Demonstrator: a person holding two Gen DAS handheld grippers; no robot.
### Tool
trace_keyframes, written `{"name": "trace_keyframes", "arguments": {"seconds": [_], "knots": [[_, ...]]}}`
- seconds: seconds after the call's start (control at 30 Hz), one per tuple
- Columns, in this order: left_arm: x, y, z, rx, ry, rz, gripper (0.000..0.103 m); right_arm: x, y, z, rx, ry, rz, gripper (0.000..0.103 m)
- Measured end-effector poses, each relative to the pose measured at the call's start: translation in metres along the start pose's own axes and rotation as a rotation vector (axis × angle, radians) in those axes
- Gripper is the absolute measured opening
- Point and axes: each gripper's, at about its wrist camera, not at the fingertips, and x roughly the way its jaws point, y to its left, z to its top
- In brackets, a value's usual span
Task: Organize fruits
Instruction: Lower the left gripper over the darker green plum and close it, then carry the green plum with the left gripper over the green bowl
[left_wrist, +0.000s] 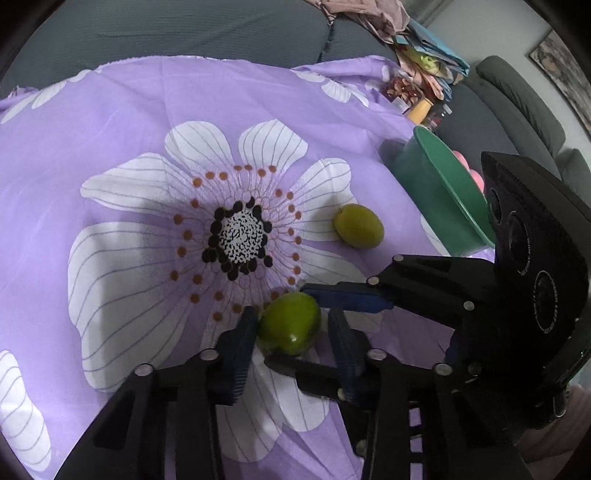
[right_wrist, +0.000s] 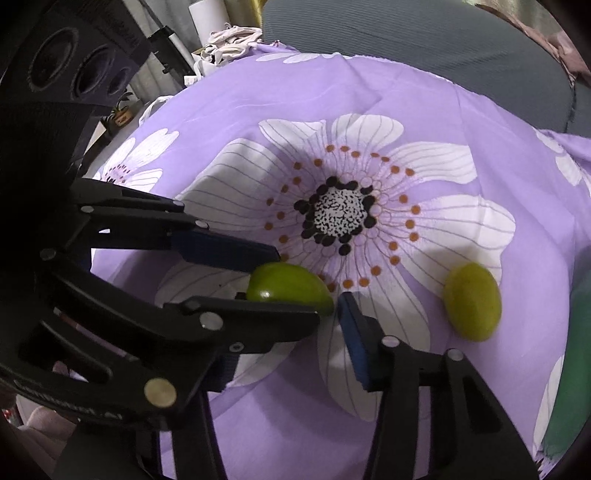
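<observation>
A green fruit (left_wrist: 290, 325) lies on the purple flowered cloth (left_wrist: 147, 118); it also shows in the right wrist view (right_wrist: 288, 286). My left gripper (left_wrist: 293, 326) is open, its jaws around this fruit, the left pad touching it. My right gripper (left_wrist: 314, 325) is open and reaches in from the right, its fingers above and below the same fruit. In the right wrist view my right gripper (right_wrist: 328, 306) sits just behind the fruit. A yellow-green fruit (left_wrist: 359, 226) lies farther right, also in the right wrist view (right_wrist: 472, 301). A green bowl (left_wrist: 443, 192) stands at the right.
A grey sofa (left_wrist: 184, 29) lies behind the cloth. Folded clothes and small jars (left_wrist: 417, 74) sit at the back right. Pink items (left_wrist: 469, 170) show inside the bowl. The bowl's edge shows at the far right of the right wrist view (right_wrist: 572, 369).
</observation>
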Motion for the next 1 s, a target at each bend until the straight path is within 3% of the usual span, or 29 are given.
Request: {"name": "trace_keyframes", "arguments": {"seconds": [0.4, 1.0], "knots": [[-0.012, -0.011, -0.001, 0.017, -0.036, -0.004, 0.036, -0.013, 0.005, -0.002, -0.003, -0.042, -0.029, 0.045], [-0.026, -0.085, -0.004, 0.159, -0.069, 0.014, 0.036, -0.082, -0.001, -0.044, 0.07, -0.172, -0.086, 0.045]]}}
